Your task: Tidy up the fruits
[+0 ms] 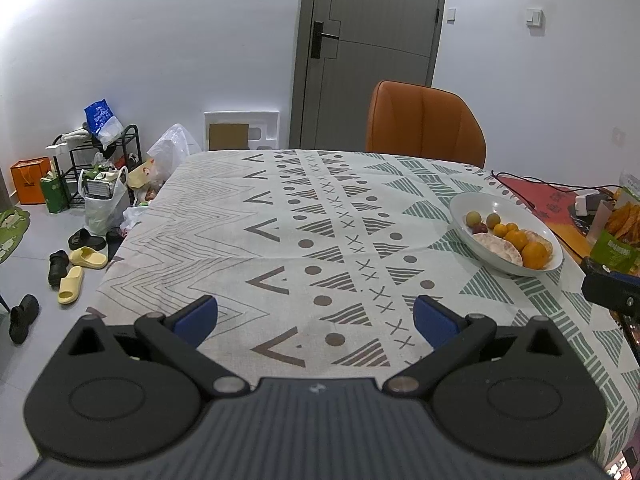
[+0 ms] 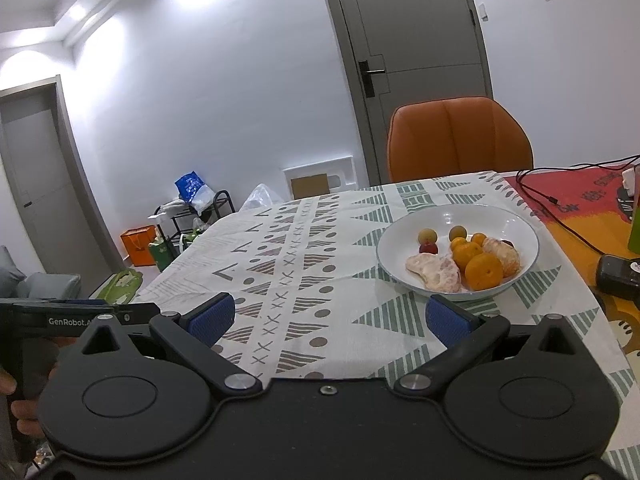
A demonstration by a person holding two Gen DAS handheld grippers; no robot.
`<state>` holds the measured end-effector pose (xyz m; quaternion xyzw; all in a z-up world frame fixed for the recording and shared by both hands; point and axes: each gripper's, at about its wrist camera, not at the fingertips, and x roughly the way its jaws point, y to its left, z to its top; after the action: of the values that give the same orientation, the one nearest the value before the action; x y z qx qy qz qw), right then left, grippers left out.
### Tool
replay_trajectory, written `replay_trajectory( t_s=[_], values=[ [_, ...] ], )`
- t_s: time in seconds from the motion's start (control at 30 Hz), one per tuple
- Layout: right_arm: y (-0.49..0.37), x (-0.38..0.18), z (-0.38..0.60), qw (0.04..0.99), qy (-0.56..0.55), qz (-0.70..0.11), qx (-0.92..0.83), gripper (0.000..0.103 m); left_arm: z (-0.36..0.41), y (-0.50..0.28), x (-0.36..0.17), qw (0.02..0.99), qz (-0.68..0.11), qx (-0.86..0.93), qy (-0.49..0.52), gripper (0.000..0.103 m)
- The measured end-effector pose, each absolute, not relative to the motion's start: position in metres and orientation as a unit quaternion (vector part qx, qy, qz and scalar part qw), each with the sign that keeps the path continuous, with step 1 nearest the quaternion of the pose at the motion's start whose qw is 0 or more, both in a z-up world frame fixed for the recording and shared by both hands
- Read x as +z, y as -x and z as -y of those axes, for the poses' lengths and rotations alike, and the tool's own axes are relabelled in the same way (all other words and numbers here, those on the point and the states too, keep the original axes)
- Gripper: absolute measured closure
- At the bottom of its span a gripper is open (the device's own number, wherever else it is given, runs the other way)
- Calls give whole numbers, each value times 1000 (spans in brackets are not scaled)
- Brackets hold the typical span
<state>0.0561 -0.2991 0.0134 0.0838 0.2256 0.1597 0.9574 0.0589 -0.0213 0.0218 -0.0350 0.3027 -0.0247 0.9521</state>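
Both grippers hang above the table [image 1: 248, 216] with their fingers spread wide and nothing between them. The left gripper [image 1: 316, 316] faces bare patterned cloth, the bowl [image 1: 472, 200] off to its right. The right gripper [image 2: 329, 318] sits just short of the bowl [image 2: 516, 224], which holds 2 small greenish fruits [image 2: 427, 235], a red one [image 2: 428, 248], several oranges [image 2: 483, 272], peeled segments [image 2: 434, 270] and a peeled citrus [image 2: 503, 257]. An orange chair [image 2: 460, 140] stands behind the table.
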Motion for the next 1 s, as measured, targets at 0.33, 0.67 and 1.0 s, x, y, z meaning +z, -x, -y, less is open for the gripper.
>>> replay_trajectory(
  t_s=[0.33, 0.67, 1.0],
  values=[
    [-56, 13, 299, 957, -84, -223, 167, 0, 22, -59, 21, 952, -303, -27, 33, 0],
    [-59, 8, 298, 955, -88, -229, 168, 0, 23, -60, 20, 952, -304, -29, 30, 0],
    [-60, 8, 297, 955, -88, -228, 167, 0, 23, -60, 20, 952, -303, -30, 29, 0]
  ],
)
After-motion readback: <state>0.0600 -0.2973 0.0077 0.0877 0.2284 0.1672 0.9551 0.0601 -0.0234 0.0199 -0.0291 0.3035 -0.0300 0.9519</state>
